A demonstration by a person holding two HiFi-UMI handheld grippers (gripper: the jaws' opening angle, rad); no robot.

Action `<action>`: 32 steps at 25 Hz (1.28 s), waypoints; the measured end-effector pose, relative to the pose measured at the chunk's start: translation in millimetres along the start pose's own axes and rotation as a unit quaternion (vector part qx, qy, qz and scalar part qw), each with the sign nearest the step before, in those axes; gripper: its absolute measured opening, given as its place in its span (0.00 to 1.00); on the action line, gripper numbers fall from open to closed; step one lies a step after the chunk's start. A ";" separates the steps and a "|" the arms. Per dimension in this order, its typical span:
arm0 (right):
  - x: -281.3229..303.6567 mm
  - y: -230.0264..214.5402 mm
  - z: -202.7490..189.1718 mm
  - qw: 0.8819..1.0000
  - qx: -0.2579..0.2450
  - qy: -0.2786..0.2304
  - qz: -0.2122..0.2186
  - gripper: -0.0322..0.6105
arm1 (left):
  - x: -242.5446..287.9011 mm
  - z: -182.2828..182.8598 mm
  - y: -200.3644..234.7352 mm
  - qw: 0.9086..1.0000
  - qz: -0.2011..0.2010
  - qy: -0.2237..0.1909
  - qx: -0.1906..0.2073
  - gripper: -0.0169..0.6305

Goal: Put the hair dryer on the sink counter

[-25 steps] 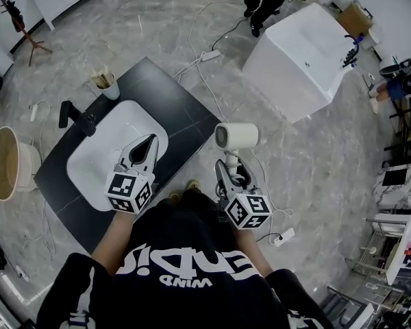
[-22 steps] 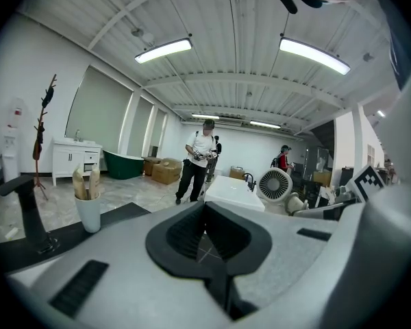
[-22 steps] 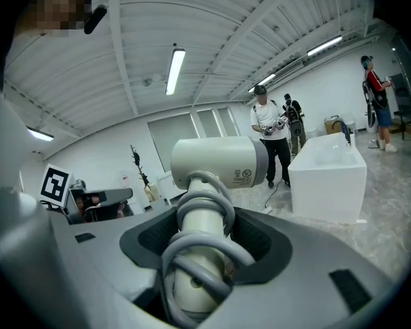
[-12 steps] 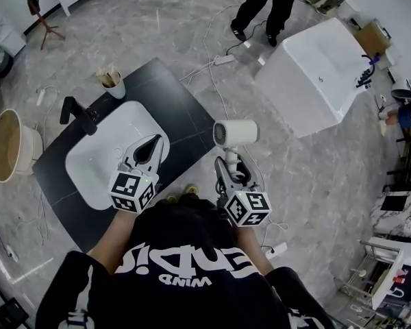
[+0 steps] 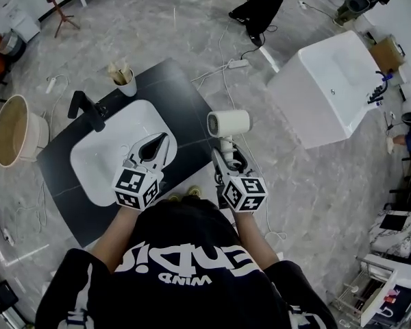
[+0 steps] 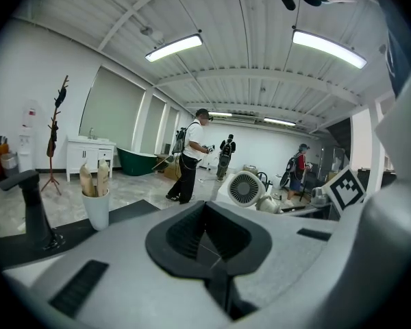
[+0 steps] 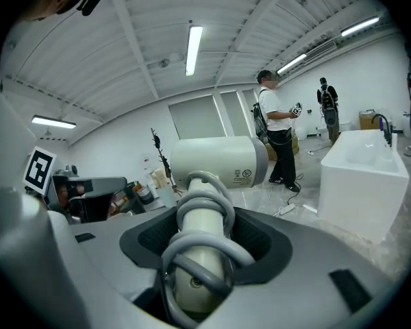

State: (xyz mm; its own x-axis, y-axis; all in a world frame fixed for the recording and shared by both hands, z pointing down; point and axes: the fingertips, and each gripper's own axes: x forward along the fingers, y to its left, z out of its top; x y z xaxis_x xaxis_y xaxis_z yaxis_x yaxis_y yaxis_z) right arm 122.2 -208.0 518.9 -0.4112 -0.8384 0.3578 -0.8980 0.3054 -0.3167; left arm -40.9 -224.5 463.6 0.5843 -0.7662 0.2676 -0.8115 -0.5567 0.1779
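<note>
The right gripper (image 5: 223,159) clamped the hair dryer (image 5: 227,123) by its handle, upright at the sink counter's (image 5: 172,93) right edge. The coiled cord (image 7: 200,214) obscured the contact. The left gripper (image 5: 155,147) was closed and empty, over the basin (image 5: 101,164).

Worn: black short-sleeved T-shirt (image 5: 185,269) with large white block lettering across it and a smaller white line beneath. There are white marks low on each sleeve, possibly print, too blurred to read.

The left gripper (image 5: 161,141) has a pale grey moulded shell. Black lining runs along the inner faces of both jaws, ribbed in the left gripper view. Black rectangular insets sit on the shell's upper surface. At its rear is a white cube (image 5: 133,188) bearing black square markers on each visible face.

The right gripper (image 5: 227,157) has the same grey shell, black ribbed lining and insets. Its marker cube (image 5: 244,193) matches.
</note>
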 end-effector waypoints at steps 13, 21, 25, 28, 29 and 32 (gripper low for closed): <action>84.9 -14.6 -34.5 0.997 -0.021 0.073 0.010 0.44 | -2.6 -4.1 18.8 0.999 0.027 0.006 -0.018 0.04; 126.4 -12.5 -60.6 0.990 -0.065 0.120 0.019 0.44 | -3.5 -8.9 22.7 0.999 0.034 0.014 -0.023 0.04; 141.1 -12.5 -73.7 0.988 -0.069 0.136 0.021 0.44 | -2.2 -11.1 25.9 0.999 0.037 0.016 -0.024 0.04; 148.1 -14.2 -82.2 0.985 -0.079 0.150 0.018 0.44 | -2.0 -10.9 28.1 0.999 0.040 0.019 -0.023 0.04; 149.7 -14.4 -84.4 0.984 -0.083 0.155 0.017 0.44 | -2.4 -10.5 28.5 0.999 0.042 0.020 -0.021 0.04; 153.6 -15.3 -89.8 0.982 -0.089 0.164 0.015 0.44 | -4.1 -9.9 30.9 0.999 0.045 0.021 -0.018 0.04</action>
State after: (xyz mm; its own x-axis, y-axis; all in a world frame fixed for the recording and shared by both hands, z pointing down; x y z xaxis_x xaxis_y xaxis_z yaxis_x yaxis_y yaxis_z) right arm 58.7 -300.9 657.6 -0.4397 -0.6456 0.6244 -0.8859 0.4260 -0.1835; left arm -68.5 -235.4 477.4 0.5088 -0.7979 0.3232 -0.8608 -0.4739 0.1854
